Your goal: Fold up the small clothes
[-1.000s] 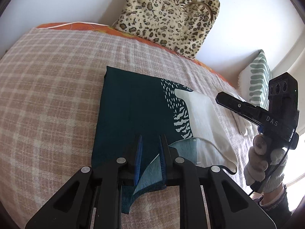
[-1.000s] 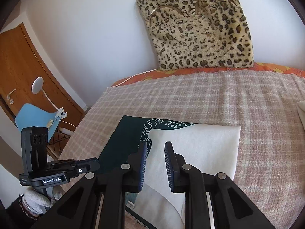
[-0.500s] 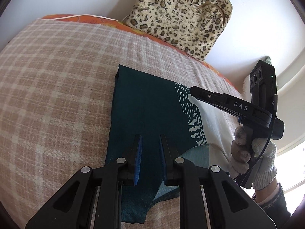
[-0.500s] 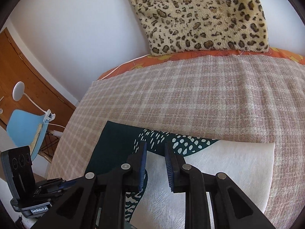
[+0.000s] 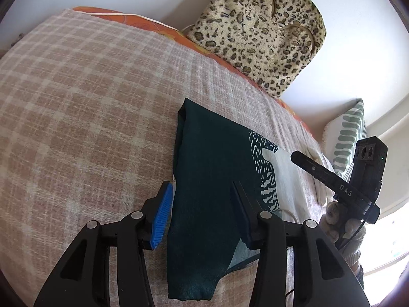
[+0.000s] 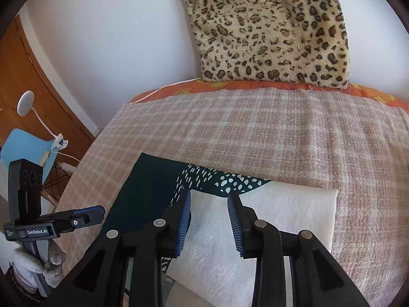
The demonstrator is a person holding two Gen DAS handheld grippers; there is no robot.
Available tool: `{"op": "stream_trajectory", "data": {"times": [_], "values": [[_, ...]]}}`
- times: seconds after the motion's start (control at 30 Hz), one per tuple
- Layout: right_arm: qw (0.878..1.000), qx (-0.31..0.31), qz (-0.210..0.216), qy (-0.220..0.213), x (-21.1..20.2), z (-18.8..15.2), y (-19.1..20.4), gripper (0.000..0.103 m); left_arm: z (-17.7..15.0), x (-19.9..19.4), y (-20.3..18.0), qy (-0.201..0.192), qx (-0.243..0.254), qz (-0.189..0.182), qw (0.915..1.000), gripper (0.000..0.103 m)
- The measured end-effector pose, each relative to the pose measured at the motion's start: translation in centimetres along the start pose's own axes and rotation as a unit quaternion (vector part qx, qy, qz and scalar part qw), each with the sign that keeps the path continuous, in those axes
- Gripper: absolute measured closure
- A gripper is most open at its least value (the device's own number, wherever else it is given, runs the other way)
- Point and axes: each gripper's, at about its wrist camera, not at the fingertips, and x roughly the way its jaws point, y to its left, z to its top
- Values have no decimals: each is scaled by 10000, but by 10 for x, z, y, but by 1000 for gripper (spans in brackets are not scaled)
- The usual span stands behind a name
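Observation:
A small garment, dark teal with a white-dotted band and a cream half, lies folded flat on the plaid blanket. My left gripper is open and empty, its jaws standing over the teal left edge near the hem. My right gripper is open and empty over the cream half; it also shows in the left wrist view. The left gripper also shows in the right wrist view, beside the teal edge.
A leopard-print cushion leans on the wall at the bed's head, above an orange sheet edge. A green-striped pillow sits at the far right. A wooden door, a lamp and a blue chair stand left of the bed.
Both grippers opened: the left let go of the teal hem, which now lies flat, and shifted toward the garment's left edge. The right gripper moved forward over the cream half.

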Motion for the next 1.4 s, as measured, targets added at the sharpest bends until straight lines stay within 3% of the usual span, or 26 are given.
{"op": "stream_trajectory", "data": {"times": [0.2, 0.37, 0.47, 0.63, 0.83, 1.17, 1.4], "values": [[9978, 610, 186, -157, -42, -15, -29, 63, 8, 5, 16, 146, -364, -377, 9985, 58], [9968, 796, -42, -75, -59, -33, -53, 49, 10, 12, 21, 233, -501, -504, 9972, 58], [9947, 1024, 6, 118, -59, -48, -71, 49, 14, 18, 23, 281, -563, -620, 9961, 58], [9874, 1404, 537, 496, -56, -77, -89, 49, 23, 27, 31, 350, -877, -971, 9908, 58], [9778, 1678, 1014, 736, -58, -105, -92, 49, 32, 38, 43, 339, -1207, -1113, 9858, 58], [9635, 1976, 1642, 753, -67, -134, -98, 50, 46, 47, 54, 204, -1446, -1268, 9811, 58], [9549, 2067, 1995, 756, -56, -138, -105, 66, 59, 60, 51, 218, -1474, -1450, 9781, 58]]}}
